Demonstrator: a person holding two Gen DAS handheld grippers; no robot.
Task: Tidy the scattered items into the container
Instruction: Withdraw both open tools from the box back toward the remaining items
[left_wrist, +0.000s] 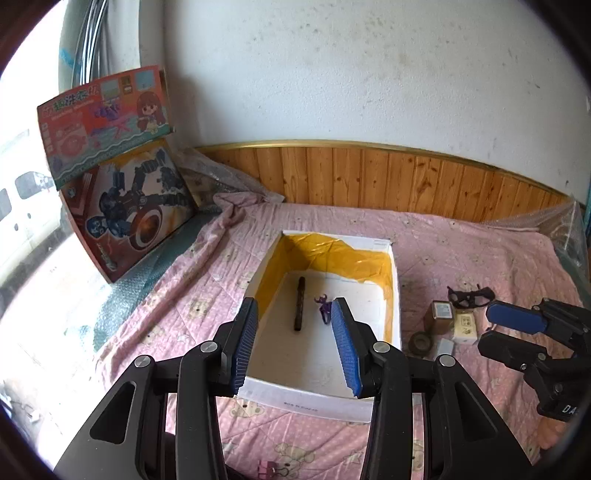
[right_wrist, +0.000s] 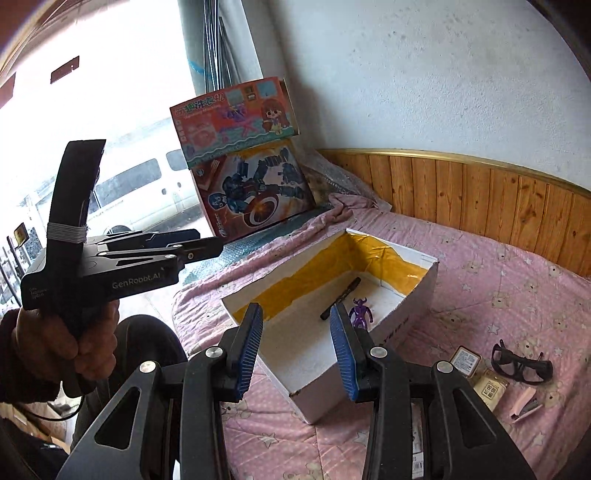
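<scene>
Both claws half open, empty: left claw (left_wrist: 295, 343), right claw (right_wrist: 297, 347). Remaining clutter on bed: black glasses (right_wrist: 522, 363), small brown boxes (right_wrist: 466, 362), right of white yellow-lined cardboard box (left_wrist: 395, 295). Right claw nearer. Glasses' long axis roughly parallel to box's right wall.

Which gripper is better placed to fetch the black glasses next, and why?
Probably the right gripper: it is empty with jaws apart, beside the glasses, while the left gripper faces the box.

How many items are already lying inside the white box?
2: a black marker near the middle of the box floor, and a purple figure just right of it. The near corners are hidden.
</scene>
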